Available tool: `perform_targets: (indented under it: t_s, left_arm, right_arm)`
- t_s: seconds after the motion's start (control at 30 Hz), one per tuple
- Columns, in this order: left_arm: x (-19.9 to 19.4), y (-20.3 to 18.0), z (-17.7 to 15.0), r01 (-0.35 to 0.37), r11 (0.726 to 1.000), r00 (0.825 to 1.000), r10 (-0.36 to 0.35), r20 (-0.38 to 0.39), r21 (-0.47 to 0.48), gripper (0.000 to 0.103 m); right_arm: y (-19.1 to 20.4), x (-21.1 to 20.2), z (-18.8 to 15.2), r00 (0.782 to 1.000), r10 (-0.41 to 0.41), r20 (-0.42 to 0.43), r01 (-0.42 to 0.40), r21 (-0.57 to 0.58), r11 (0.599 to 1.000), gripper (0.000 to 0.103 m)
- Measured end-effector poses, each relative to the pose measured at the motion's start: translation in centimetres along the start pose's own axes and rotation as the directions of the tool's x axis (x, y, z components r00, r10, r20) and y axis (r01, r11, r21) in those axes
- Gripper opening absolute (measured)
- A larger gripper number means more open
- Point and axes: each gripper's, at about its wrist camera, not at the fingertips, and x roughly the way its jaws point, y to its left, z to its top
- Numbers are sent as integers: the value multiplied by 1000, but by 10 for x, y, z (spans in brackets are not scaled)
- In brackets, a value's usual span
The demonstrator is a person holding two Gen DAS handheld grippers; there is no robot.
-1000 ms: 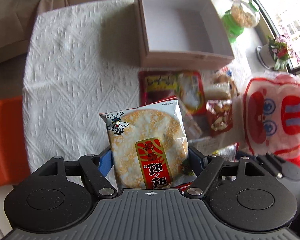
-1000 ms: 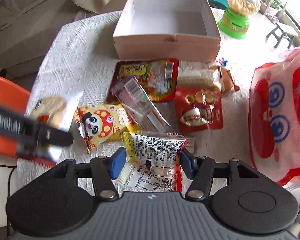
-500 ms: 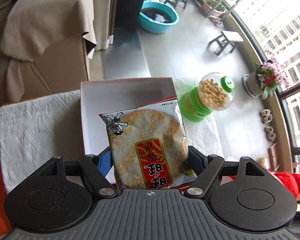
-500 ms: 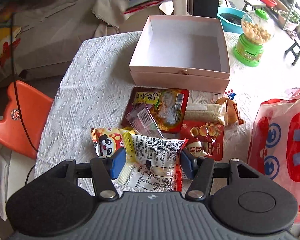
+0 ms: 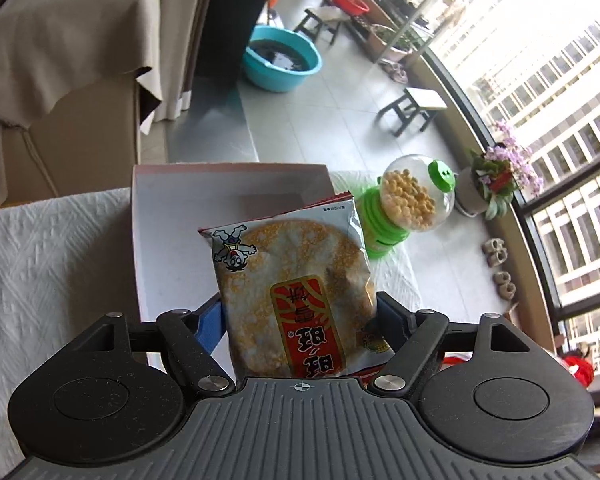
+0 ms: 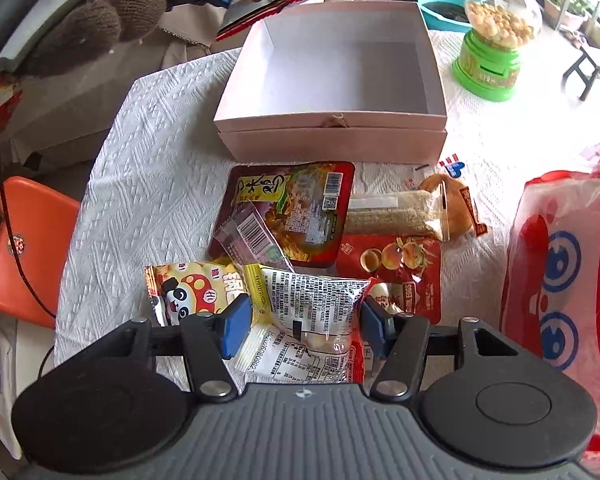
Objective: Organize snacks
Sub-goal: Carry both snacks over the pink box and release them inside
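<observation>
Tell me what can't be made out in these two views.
- Left wrist view: the pink cardboard box floor is hidden behind the round rice cracker packet.
- Right wrist view: the white printed snack packet shows only its back.
- Right wrist view: the big red-and-white bag is cut off by the edge.

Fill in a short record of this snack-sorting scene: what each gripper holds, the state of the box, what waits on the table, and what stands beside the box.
left gripper: shut on rice cracker pack, held above the box
right gripper: shut on white packet, over the loose snacks
box: pink, open, nothing in it
table: white textured cloth
loose snacks: panda packet, dark red pouch, red pouch, sesame bar
beside box: green candy dispenser
</observation>
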Motion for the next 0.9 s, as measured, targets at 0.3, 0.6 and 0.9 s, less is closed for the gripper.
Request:
perform_targets:
  t_s: [0.3,0.6,0.9]
  left_arm:
    - [36,31,-4,-42,998,999,43,19,-47,81]
    - [13,88,-5,176,944,982,-150,112,-279,72]
    - [-39,138,-45,95,965,990,-67,122,-243,72]
  right_arm:
    - [12,23,-1,992,-86,-88,82,-55,995,58]
    - [25,-20,35,980,-157,121,170,-111,979,58]
    - [24,-21,154,896,-194,399,234,-55,971,82]
